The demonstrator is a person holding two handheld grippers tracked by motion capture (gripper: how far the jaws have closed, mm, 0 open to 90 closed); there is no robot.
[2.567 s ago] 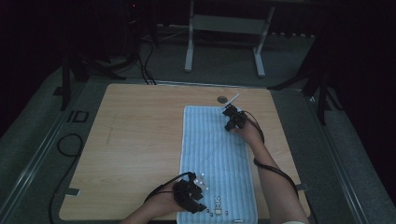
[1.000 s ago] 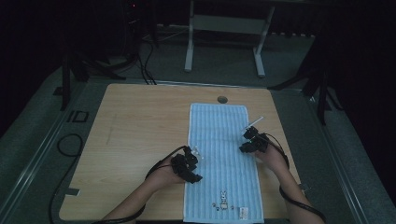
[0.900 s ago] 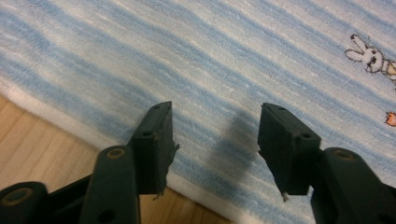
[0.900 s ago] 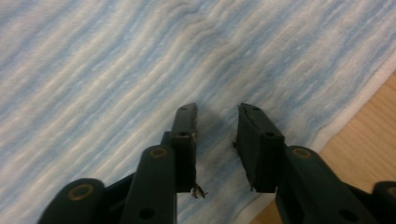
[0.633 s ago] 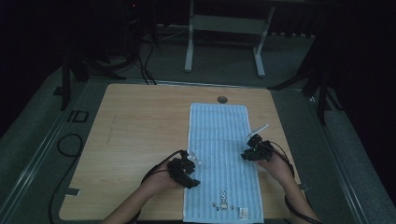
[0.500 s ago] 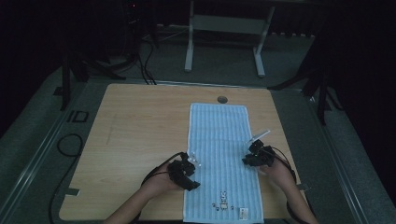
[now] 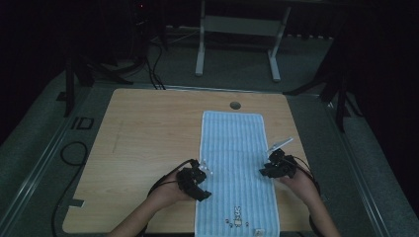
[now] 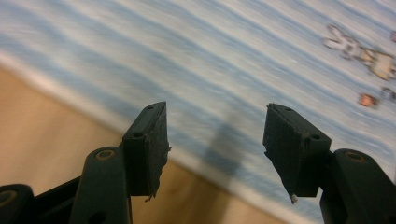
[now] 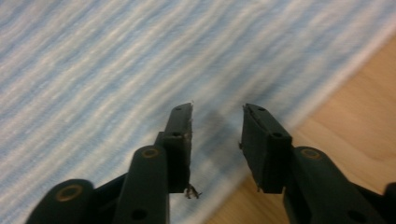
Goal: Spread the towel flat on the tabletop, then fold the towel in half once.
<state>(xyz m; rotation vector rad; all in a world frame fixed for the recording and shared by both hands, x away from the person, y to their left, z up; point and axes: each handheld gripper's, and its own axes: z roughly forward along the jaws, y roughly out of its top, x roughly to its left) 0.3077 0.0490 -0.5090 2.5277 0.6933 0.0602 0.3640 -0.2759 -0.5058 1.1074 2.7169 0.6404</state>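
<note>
Left gripper (image 7: pixel 193 178) over the left long edge of the blue striped towel (image 7: pixel 236 168), jaws released, just opening, nothing between. Right gripper (image 7: pixel 276 165) over the right edge, likewise. Flat on the wooden counter (image 7: pixel 148 133), long axis near-to-far, rabbit print at the near end.

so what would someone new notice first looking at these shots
The blue-and-white striped towel stands out first, laid flat lengthwise on the right half of the wooden table, with a small rabbit picture near its near end. Next come the two black grippers flanking it at mid-length: the left gripper over its left edge and the right gripper over its right edge, both with jaws apart and nothing between them.
</note>
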